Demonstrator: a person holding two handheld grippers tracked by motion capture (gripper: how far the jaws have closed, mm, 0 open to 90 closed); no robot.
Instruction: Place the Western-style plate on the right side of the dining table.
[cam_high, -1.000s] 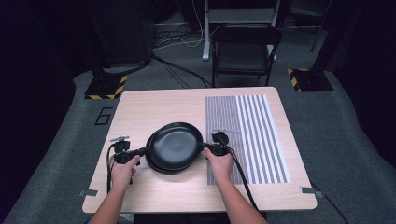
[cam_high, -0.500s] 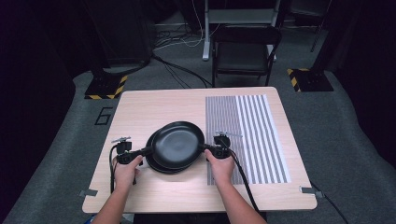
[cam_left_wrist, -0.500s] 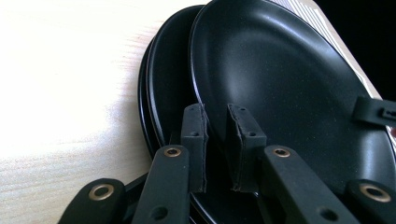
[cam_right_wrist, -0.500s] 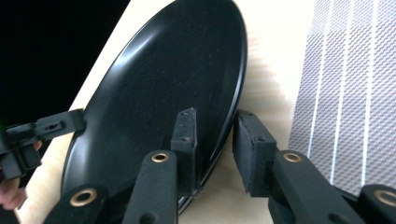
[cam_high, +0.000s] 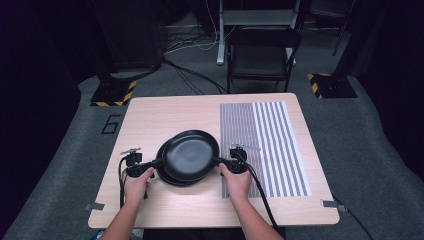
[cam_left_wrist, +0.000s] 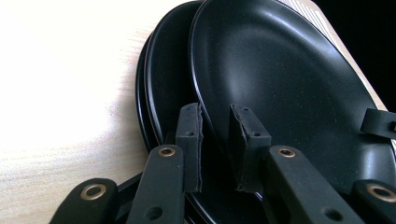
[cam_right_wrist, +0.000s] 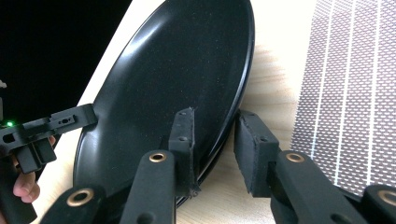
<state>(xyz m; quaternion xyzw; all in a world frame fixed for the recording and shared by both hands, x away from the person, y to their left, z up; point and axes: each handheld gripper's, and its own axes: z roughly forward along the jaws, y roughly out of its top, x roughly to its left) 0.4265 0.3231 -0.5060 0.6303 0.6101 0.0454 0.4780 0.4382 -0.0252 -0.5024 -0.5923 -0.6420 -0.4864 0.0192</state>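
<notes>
At the near edge of the light wooden counter (cam_high: 150, 210), the person's two forearms came in from below. The left hand (cam_high: 135, 184) held the left gripper (cam_high: 150, 165) and the right hand (cam_high: 236, 181) held the right gripper (cam_high: 221, 162), one at each side of a stack of round black plates. In the left gripper view, the left gripper (cam_left_wrist: 215, 140) had its jaws a little apart, straddling the rim of the top black plate (cam_left_wrist: 289, 88); whether the pads pressed on it could not be told. A lower black plate (cam_left_wrist: 163, 84) lay beneath, shifted to the left. In the right gripper view, the right gripper (cam_right_wrist: 212, 149) likewise had its jaws apart around the near rim of the top plate (cam_right_wrist: 177, 79), with a visible gap at the outer pad. In the high view the top plate (cam_high: 191, 154) sat slightly right of and farther than the lower plate (cam_high: 167, 176). Right of the plates lay a grey-and-white striped mat (cam_high: 275, 145). Beyond the counter, on the grey carpeted floor (cam_high: 375, 150), stood a dark folding chair (cam_high: 262, 55).
</notes>
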